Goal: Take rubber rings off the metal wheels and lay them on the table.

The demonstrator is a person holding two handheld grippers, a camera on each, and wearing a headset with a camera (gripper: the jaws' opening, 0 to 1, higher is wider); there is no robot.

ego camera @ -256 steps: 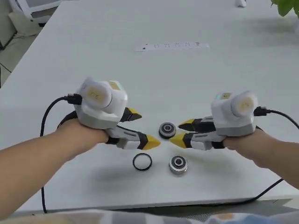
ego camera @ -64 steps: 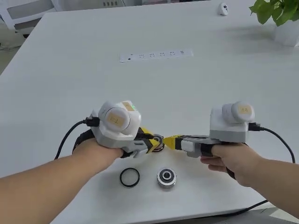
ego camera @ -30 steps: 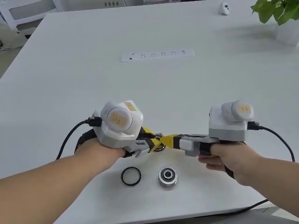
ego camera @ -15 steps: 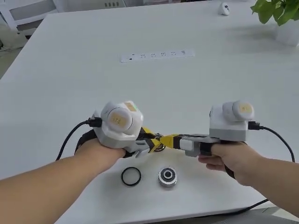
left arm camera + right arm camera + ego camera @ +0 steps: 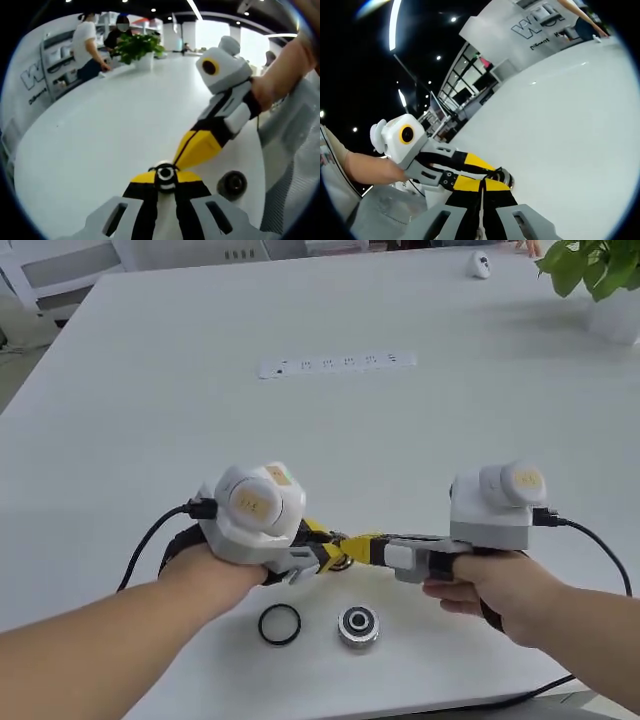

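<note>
**Held wheel and its ring, at the moment of stripping.**

- **Position:** The held wheel hangs just above the table near its front edge, between my two tools.
- **Left hand-held gripper**: it is clamped on the wheel. In the left gripper view its yellow tips sit on either side of the rim.
- **Right hand-held gripper**: it meets the wheel from the opposite side. Its jaws are drawn nearly together and its tips are at the wheel's edge. I cannot tell whether any rubber lies between them.
- **On the table:** A bare wheel lies below the tools, with a loose ring just beside it, apart from it.

**Handling (my judgement).**

- **Wheel:** It is small, stiff, smooth metal. It is light but apt to twist or slip in the jaws, so it wants a firm clamp.
- **Ring:** It is soft, stretchy, grippy and nearly weightless.
- **Where to hold:** I would pinch the ring at one spot on its outer edge, away from the left jaws. From there I would peel it sideways over the flange rather than pull straight out.

**Orientation.**

- **Held wheel:** It turns its round face and hub toward the left gripper view. I therefore judge that its axle runs roughly along the left jaws, about level with the table. Being round, it has no long axis, and its ring lies in the plane of the rim.
- **Bare wheel and loose ring:** Both lie flat, with the wheel's hub upward.
</note>
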